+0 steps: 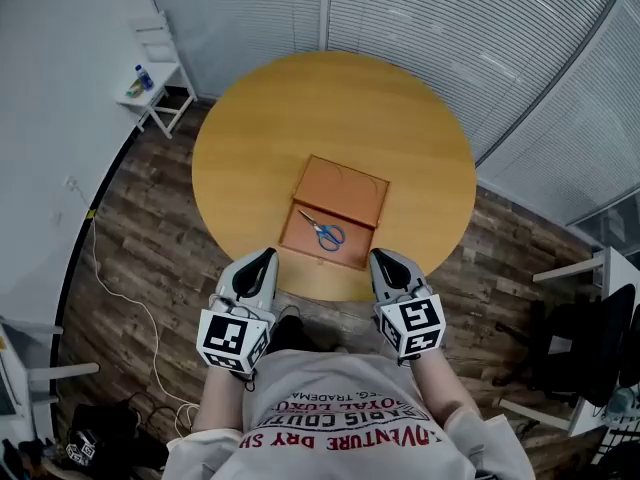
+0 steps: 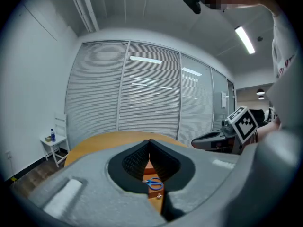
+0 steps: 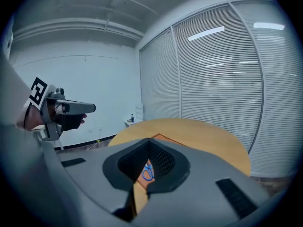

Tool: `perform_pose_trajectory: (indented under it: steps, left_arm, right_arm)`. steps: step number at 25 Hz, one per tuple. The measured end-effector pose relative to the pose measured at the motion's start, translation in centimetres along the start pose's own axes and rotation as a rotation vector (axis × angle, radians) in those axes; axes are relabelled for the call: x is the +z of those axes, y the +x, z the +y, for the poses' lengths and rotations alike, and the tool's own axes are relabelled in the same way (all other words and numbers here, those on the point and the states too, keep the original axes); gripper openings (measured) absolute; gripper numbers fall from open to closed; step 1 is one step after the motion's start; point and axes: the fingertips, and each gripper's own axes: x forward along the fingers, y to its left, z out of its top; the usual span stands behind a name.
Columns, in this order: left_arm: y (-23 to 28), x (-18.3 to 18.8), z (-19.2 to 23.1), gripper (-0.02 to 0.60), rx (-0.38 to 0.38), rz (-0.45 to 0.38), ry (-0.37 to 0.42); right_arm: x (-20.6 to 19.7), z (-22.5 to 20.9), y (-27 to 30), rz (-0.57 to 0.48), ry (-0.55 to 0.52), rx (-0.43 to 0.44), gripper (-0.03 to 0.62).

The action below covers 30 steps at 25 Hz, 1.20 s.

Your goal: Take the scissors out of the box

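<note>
A pair of blue-handled scissors (image 1: 323, 232) lies in a shallow orange-brown box (image 1: 299, 244) on the near half of a round wooden table (image 1: 260, 118). A flat panel of the same colour (image 1: 343, 190) adjoins the box on its far side. My left gripper (image 1: 266, 256) hovers at the table's near edge, left of the box, jaws shut and empty. My right gripper (image 1: 380, 256) is level with it to the right of the box, also shut and empty. The scissors (image 2: 154, 183) show below the closed tips (image 2: 149, 141) in the left gripper view. In the right gripper view the scissors (image 3: 147, 172) also sit below the tips (image 3: 149, 139).
A white side stand (image 1: 152, 88) with a blue bottle is at the far left by the wall. A white cable (image 1: 110, 288) trails over the wood floor at left. Dark chairs (image 1: 590, 338) stand at the right. Blind-covered glass walls curve behind the table.
</note>
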Motion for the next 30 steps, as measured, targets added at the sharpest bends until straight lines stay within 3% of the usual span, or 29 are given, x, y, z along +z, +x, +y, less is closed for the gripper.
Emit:
perform_pose_trajectory:
  steps: [8,14,18,23,25,30]
  left_arm:
    - [6.7,1.0,6.3,0.009,-0.130,0.022,0.016]
    - [9.8,-0.3,8.1,0.009,-0.229,0.044,0.022]
    - [10.7,-1.2,9.4,0.009,-0.288,0.053,0.034]
    - [12.0,-2.4,11.3,0.009,-0.330,0.071,0.022]
    - [12.5,-3.1,11.7,0.009,-0.342,0.082,0.020]
    - [13.0,-4.4,11.7,0.009,-0.367,0.109,0.013]
  right_arm:
    - [0.6,-1.1,6.1,0.068,0.047,-0.081,0.009]
    - [-3.4,-0.3,10.1,0.265,-0.005,-0.073,0.008]
    - [-5.6,1.0,12.4,0.331,-0.001,0.012,0.009]
    - [-9.7,1.9,15.6,0.491,-0.129,0.075,0.013]
    - [-11.7,2.2,16.6,0.563,-0.164,0.107,0.068]
    - [-15.0,1.6,17.7,0.701,-0.240,0.113,0.123]
